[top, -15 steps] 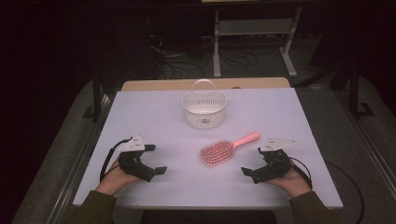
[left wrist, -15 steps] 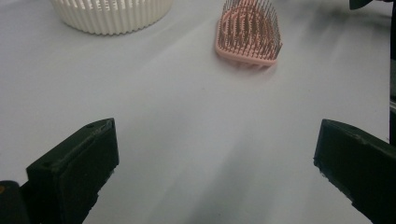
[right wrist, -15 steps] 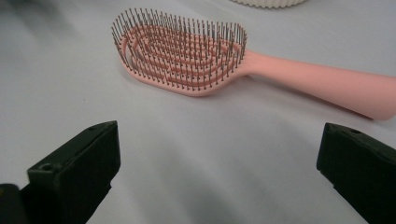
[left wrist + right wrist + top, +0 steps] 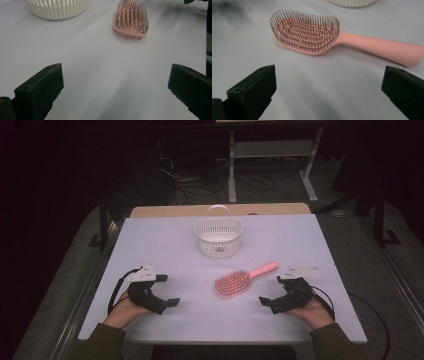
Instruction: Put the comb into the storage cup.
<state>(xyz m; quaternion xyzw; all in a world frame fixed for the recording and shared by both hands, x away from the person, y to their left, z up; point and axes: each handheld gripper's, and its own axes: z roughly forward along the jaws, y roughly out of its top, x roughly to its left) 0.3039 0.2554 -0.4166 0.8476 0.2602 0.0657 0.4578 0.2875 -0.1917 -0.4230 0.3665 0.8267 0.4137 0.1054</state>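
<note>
As seen from the high view, your left tool [image 4: 162,291] and right tool [image 4: 272,291] rest low on the pale worktop [image 4: 165,245] with jaws spread and empty, the pink hairbrush [image 4: 237,280] lying bristles-up between them, nearer your right tool, and the white basket [image 4: 218,236] standing just beyond it. In the left gripper view, your left tool [image 4: 115,87] frames bare worktop, with the hairbrush [image 4: 131,18] well ahead and the basket [image 4: 57,8] at upper left. In the right gripper view, your right tool [image 4: 329,88] stands wide apart just short of the hairbrush [image 4: 312,35], touching nothing.

Dim room, white table [image 4: 150,240], metal rack [image 4: 272,150]
</note>
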